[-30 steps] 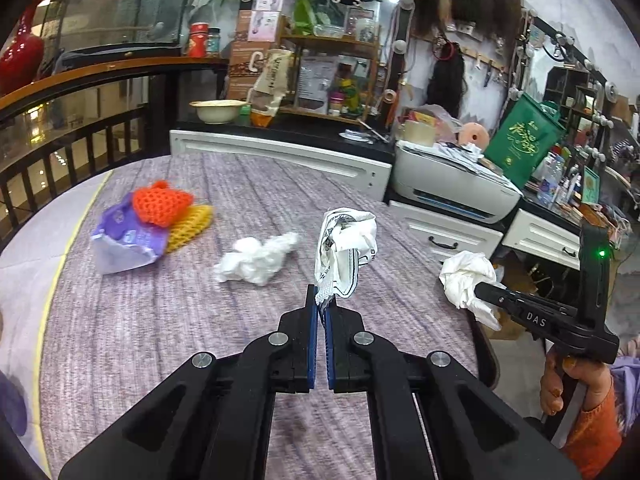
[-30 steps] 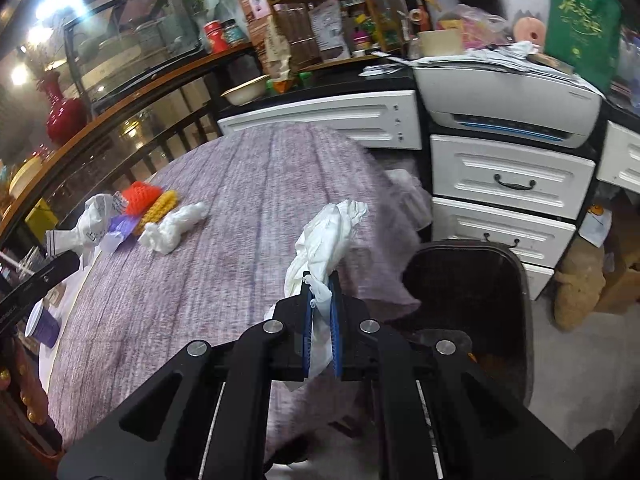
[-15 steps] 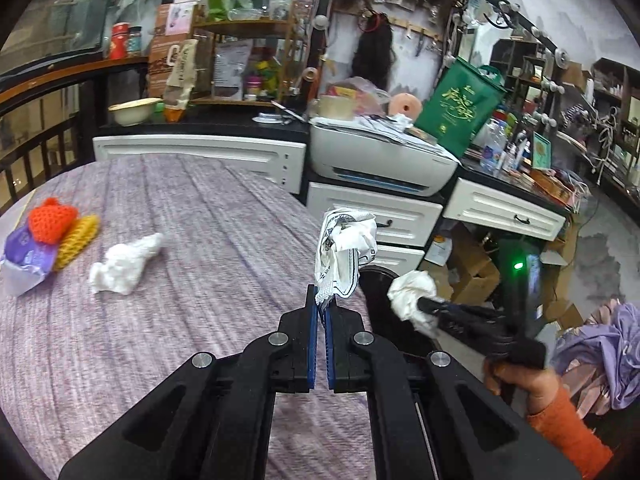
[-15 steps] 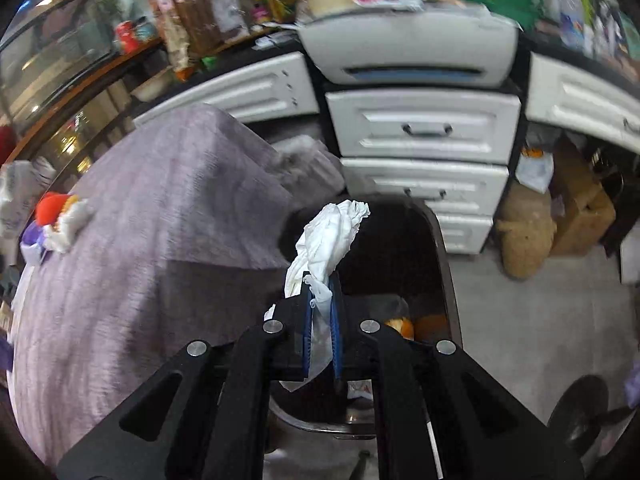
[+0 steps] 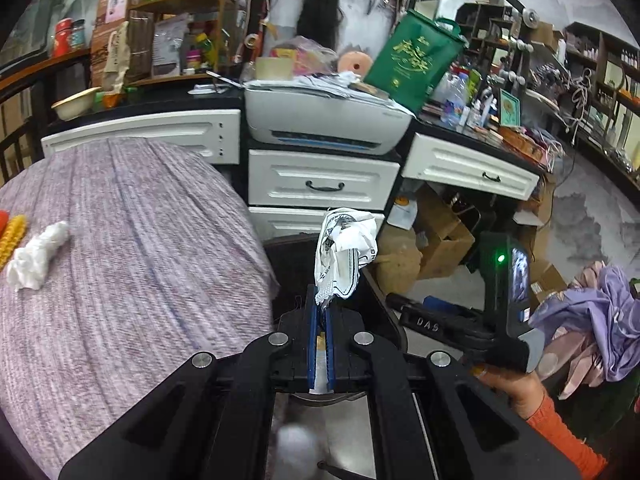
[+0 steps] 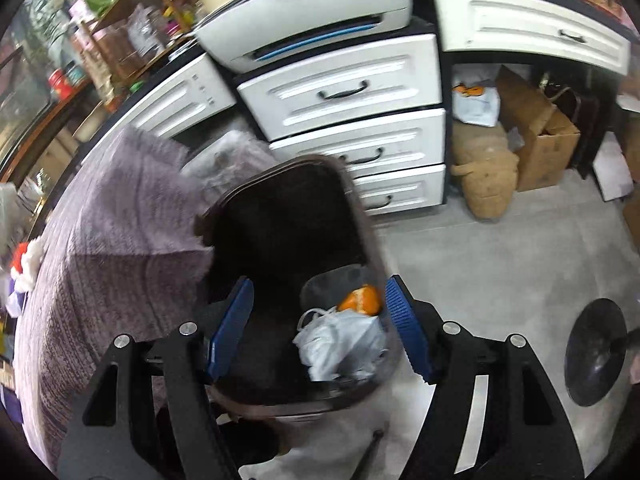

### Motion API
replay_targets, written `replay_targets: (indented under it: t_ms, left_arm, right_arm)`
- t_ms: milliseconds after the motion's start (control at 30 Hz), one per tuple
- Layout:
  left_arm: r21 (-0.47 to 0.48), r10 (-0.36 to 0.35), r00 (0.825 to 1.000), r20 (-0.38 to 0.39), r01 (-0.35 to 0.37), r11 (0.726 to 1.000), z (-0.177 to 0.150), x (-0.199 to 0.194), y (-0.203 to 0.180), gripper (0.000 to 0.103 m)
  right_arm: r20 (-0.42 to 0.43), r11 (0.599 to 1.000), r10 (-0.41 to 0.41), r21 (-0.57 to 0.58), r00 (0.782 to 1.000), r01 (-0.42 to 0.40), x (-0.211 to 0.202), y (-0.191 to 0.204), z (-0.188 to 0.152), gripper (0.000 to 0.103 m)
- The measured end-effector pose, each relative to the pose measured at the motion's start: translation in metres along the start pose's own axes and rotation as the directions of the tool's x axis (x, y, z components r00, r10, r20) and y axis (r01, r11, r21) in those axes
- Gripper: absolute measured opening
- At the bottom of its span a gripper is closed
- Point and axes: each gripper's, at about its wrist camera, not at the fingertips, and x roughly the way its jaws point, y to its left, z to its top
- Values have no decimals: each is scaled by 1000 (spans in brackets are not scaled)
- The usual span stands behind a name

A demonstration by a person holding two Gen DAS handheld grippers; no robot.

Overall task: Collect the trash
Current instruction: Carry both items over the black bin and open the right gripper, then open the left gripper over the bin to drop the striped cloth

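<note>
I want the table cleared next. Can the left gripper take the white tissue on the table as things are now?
Probably not yet. The left gripper is shut on a printed wrapper, so it has no free grip. The tissue itself lies uncovered on the table.

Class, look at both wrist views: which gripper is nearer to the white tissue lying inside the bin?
Right. The right gripper hangs directly over the bin, jaws opening around empty air above the tissue. The left gripper, clamping a printed wrapper, is only reaching the bin's edge.

White printer [image 5: 326,120] atop white drawers [image 5: 322,179], green bag [image 5: 414,62] beside it, cardboard boxes [image 6: 538,136] under the counter.
</note>
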Motion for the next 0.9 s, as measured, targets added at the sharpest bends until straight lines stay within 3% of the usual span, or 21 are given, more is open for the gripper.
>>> replay_targets:
  t_ms: [400, 767, 800, 833, 900]
  left_arm:
    - [70, 23, 992, -120, -15, 997, -18, 63, -28, 4]
    - [151, 103, 970, -221, -70, 986, -33, 111, -40, 8]
    - [166, 109, 967, -229, -72, 983, -36, 114, -43, 22]
    - [175, 113, 967, -228, -73, 982, -37, 115, -45, 51]
    - [188, 119, 972, -205, -80, 979, -41, 113, -49, 82]
  right_arm:
    - [40, 997, -62, 46, 997, 60, -20, -44, 5, 70]
    - [33, 995, -65, 72, 997, 62, -17, -52, 4, 70]
    - [35, 995, -66, 74, 997, 64, -18, -52, 4, 70]
    - [36, 995, -69, 78, 997, 66, -18, -52, 5, 70]
    - [38, 994, -71, 85, 997, 68, -19, -55, 6, 70]
